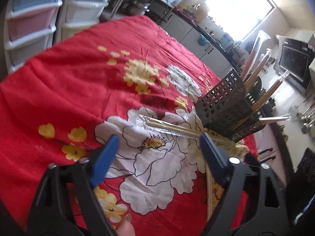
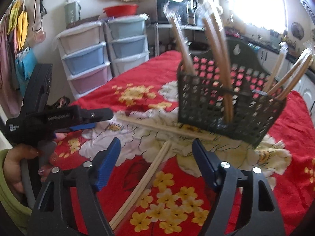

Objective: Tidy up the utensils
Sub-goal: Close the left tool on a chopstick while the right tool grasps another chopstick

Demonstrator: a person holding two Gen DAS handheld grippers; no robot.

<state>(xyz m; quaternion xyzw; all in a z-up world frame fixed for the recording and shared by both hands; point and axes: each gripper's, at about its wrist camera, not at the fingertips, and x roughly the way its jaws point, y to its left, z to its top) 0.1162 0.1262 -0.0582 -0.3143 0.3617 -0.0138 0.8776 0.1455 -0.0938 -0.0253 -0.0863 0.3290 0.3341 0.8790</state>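
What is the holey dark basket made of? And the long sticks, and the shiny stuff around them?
The basket looks like dark matte plastic, moulded with rows of square holes. The chopsticks lying on the red flowered cloth look like pale bamboo or wood, plain and unpainted. The wrapper around the other lying pair seems to be thin clear plastic: it glints and shows the sticks inside.

Plastic drawers (image 2: 84, 59), microwave (image 1: 295, 63), red basin (image 2: 120, 9)

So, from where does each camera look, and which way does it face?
Left wrist: sits on the left gripper, angled down at the red floral cloth; a fingertip shows below.
Right wrist: sits on the right gripper, facing the dark basket; the left hand shows.
Shared: cloth, basket, wrapped chopsticks, drawer units.
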